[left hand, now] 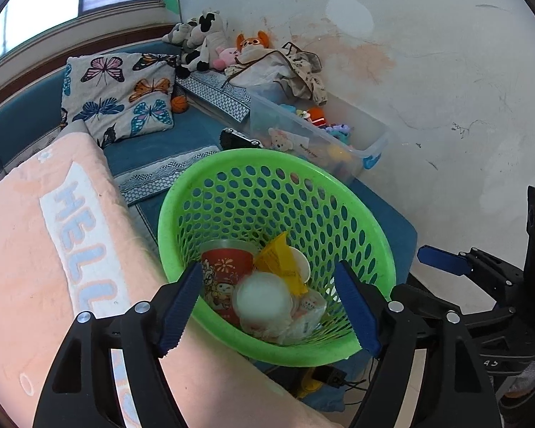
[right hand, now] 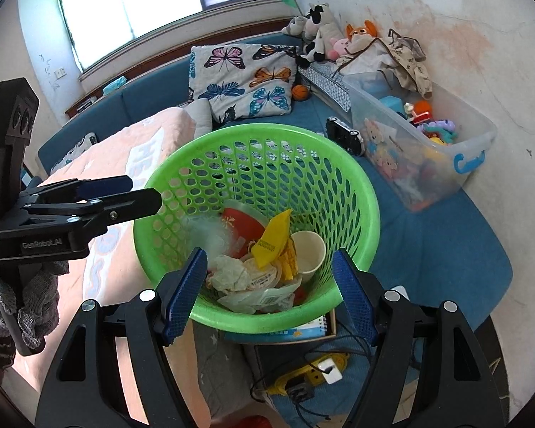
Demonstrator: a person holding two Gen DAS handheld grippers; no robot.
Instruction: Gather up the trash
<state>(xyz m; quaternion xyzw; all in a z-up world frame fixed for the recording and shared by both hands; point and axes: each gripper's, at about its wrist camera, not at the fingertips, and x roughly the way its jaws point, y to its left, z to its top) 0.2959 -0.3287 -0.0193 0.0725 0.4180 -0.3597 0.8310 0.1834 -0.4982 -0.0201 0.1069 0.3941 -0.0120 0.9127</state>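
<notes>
A green perforated basket (left hand: 196, 192) (right hand: 369, 192) stands at the edge of a blue couch. In it lie a red printed cup (left hand: 224, 271) (right hand: 246, 224), a yellow wrapper (left hand: 281, 260) (right hand: 273, 239), a white paper cup (right hand: 308, 253), crumpled tissue (right hand: 228, 271) and plastic wrappers. A blurred white round piece (left hand: 262, 294) shows inside the basket, between and below my left fingers. My left gripper (left hand: 271, 306) (right hand: 144, 192) hangs open over the basket's near-left rim. My right gripper (right hand: 271, 296) (left hand: 446, 258) is open over the near rim, nothing between its pads.
A peach "HELLO" blanket (left hand: 35, 249) lies left of the basket. Behind are a butterfly pillow (right hand: 246, 78), plush toys (right hand: 321, 35) and a clear toy bin (right hand: 428, 142). A yellow power strip (right hand: 314, 371) with cables lies on the floor below the basket.
</notes>
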